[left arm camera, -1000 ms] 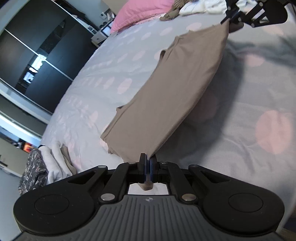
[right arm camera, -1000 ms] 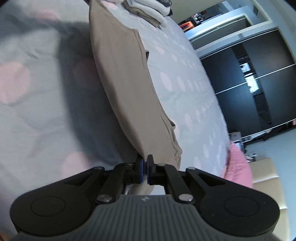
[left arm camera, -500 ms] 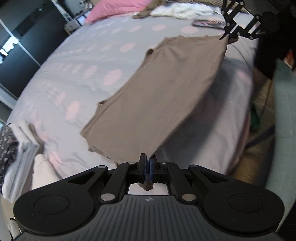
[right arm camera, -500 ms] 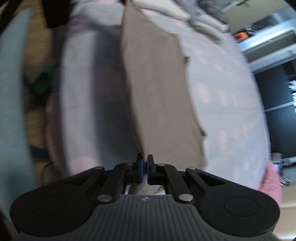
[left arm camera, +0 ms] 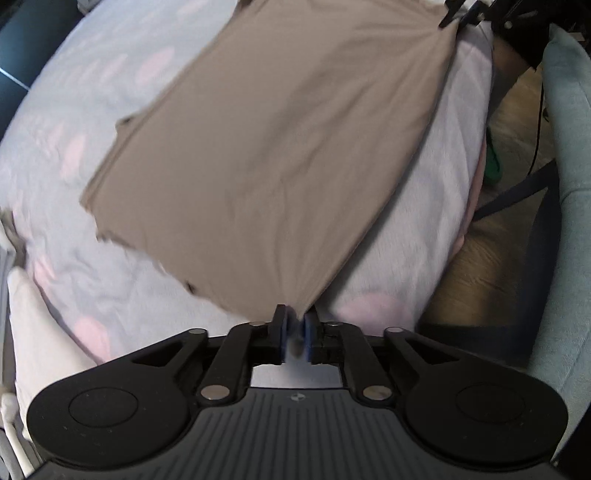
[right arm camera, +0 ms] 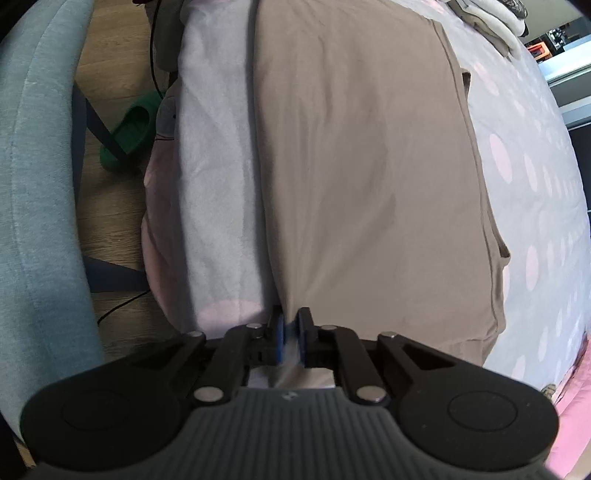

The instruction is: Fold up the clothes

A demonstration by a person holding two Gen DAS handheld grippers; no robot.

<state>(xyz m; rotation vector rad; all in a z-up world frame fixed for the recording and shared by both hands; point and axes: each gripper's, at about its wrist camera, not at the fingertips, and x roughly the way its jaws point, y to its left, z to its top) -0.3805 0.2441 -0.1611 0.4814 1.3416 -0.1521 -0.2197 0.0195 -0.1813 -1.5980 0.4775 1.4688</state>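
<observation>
Grey bed (left arm camera: 92,92) with pink dots, brown garment (left arm camera: 277,147) spread flat on it

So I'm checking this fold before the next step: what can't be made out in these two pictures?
- Left wrist view: whether the left gripper still pinches the taupe folded garment; motion blur smears that corner.
- Right wrist view: the same at the right gripper, where the cloth blurs between the jaws.
- Both views: layers under the garment, covered by its top layer.
- Right wrist view: pale stacked clothes, cut off by the top edge.
</observation>
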